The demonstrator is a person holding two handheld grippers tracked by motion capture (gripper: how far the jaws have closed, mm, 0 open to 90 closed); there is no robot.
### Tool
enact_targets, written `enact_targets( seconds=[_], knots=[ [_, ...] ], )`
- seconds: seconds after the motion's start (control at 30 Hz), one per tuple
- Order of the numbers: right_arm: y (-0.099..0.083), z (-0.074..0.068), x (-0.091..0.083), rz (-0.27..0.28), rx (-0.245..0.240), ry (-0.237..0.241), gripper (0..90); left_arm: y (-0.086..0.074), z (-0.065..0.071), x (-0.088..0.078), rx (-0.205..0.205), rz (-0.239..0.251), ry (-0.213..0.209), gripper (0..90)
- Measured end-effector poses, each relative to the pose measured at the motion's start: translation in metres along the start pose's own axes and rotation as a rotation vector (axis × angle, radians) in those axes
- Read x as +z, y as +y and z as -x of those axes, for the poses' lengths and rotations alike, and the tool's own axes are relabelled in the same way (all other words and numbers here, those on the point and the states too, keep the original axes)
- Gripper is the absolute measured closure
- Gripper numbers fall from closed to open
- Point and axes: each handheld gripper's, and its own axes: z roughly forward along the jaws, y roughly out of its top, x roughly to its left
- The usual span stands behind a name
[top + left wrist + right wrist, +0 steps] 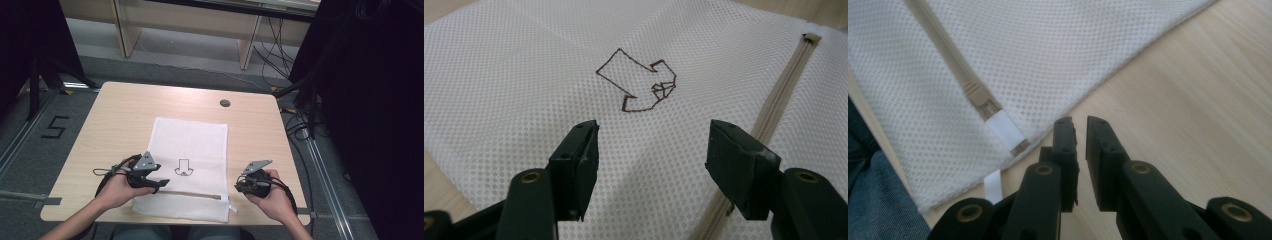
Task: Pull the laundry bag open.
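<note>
A white mesh bag (190,145) lies flat on the wooden table (120,120), with a brown arrow-like drawing (183,167) on it and a beige zipper (190,194) running near its front edge. My left gripper (157,184) hovers over the bag's left part, open with nothing between its jaws (654,135); ahead of it are the drawing (639,82) and the zipper (784,90). My right gripper (239,187) sits over bare table just off the bag's right edge, shut on nothing (1079,125). The white zipper pull (1003,127) lies a little to its left.
A round cable hole (225,103) is in the table's far side. Bare wood (1198,100) stretches to the right of the bag. Dark curtains stand on both sides, and cables (280,55) lie on the floor beyond the table. The person's blue trousers (873,200) show below the table's front edge.
</note>
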Motion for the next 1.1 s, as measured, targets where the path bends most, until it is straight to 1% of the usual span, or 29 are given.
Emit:
enact_targets(
  seconds=[0.03,0.07,0.1,0.13,0.17,0.2,0.23,0.27,0.3,0.33,0.37,0.4,0.43,0.5,0.53,0.57,0.6,0.63,0.67,0.7,0.73,0.77,0.8,0.83,0.87,0.93,1.03,1.07,1.1],
  knots=[
    [0.0,-0.001,-0.001,-0.009,-0.001,-0.001,82.5,0.001,0.001,0.0,-0.006,0.002,-0.005,37.9],
    [0.0,-0.001,-0.001,-0.013,-0.014,-0.005,82.2,0.002,0.002,0.0,0.002,0.001,-0.002,38.3],
    [-0.001,-0.005,-0.001,-0.021,0.023,-0.009,82.2,0.003,0.003,0.001,0.003,0.012,-0.006,38.6],
    [0.0,-0.004,-0.003,-0.025,0.01,-0.003,82.1,0.004,0.004,0.001,0.011,0.005,-0.005,39.1],
    [0.0,-0.003,-0.001,0.002,-0.017,0.001,82.2,0.005,0.006,0.001,0.014,0.011,-0.011,39.5],
    [0.0,-0.004,-0.002,-0.007,0.002,0.013,82.2,0.005,0.007,0.001,0.017,0.011,-0.017,39.8],
    [0.0,-0.006,0.0,0.001,0.012,0.021,82.2,0.007,0.009,0.003,0.008,0.022,-0.023,39.9],
    [0.002,-0.005,0.0,-0.012,-0.01,0.036,82.2,0.009,0.01,0.002,0.028,0.014,-0.027,40.1],
    [0.002,-0.005,0.004,-0.002,-0.034,0.038,82.0,0.01,0.012,0.003,0.038,0.017,-0.032,40.5],
    [0.002,-0.008,0.005,-0.019,-0.015,0.053,81.7,0.012,0.014,0.004,0.045,0.026,-0.041,41.0],
    [0.002,-0.008,0.007,-0.009,-0.037,0.061,81.6,0.014,0.016,0.005,0.051,0.027,-0.05,41.5],
    [0.003,-0.01,0.006,-0.026,-0.05,0.072,81.4,0.015,0.019,0.006,0.046,0.038,-0.059,41.7],
    [0.004,-0.012,0.008,-0.029,-0.059,0.082,81.1,0.018,0.022,0.008,0.05,0.039,-0.068,42.0],
    [0.005,-0.014,0.01,-0.029,-0.092,0.096,80.5,0.023,0.026,0.01,0.068,0.027,-0.097,43.5],
    [0.005,-0.016,0.011,-0.039,-0.088,0.113,80.3,0.026,0.03,0.013,0.079,0.032,-0.101,43.9],
    [0.006,-0.016,0.013,-0.041,-0.102,0.122,80.1,0.028,0.032,0.015,0.072,0.037,-0.116,45.1],
    [0.006,-0.018,0.015,-0.049,-0.103,0.126,80.1,0.031,0.036,0.018,0.079,0.032,-0.134,45.7],
    [0.007,-0.018,0.018,-0.057,-0.113,0.138,79.9,0.033,0.038,0.02,0.083,0.034,-0.142,46.1],
    [0.007,-0.018,0.02,-0.055,-0.129,0.137,79.6,0.037,0.043,0.023,0.096,0.035,-0.155,46.8],
    [0.008,-0.019,0.023,-0.061,-0.14,0.149,79.0,0.04,0.045,0.026,0.111,0.034,-0.165,47.2],
    [0.009,-0.019,0.024,-0.065,-0.147,0.156,78.5,0.042,0.048,0.028,0.11,0.034,-0.174,47.7],
    [0.009,-0.02,0.025,-0.066,-0.149,0.155,78.1,0.044,0.05,0.031,0.125,0.03,-0.186,48.3],
    [0.01,-0.02,0.025,-0.07,-0.153,0.161,77.1,0.045,0.053,0.035,0.127,0.023,-0.194,48.9],
    [0.01,-0.02,0.026,-0.07,-0.149,0.168,76.2,0.047,0.054,0.038,0.149,0.014,-0.197,49.7],
    [0.009,-0.02,0.027,-0.067,-0.148,0.168,75.2,0.049,0.058,0.042,0.154,0.007,-0.21,50.4],
    [0.008,-0.02,0.028,-0.087,-0.151,0.183,72.4,0.051,0.062,0.047,0.161,0.005,-0.229,51.5],
    [0.007,-0.02,0.03,-0.076,-0.158,0.181,70.8,0.057,0.068,0.056,0.203,-0.003,-0.252,52.3],
    [0.007,-0.02,0.03,-0.076,-0.16,0.177,70.2,0.058,0.069,0.058,0.205,-0.01,-0.26,52.6],
    [0.008,-0.02,0.03,-0.073,-0.171,0.178,70.2,0.06,0.07,0.062,0.219,-0.014,-0.267,53.1]
  ],
)
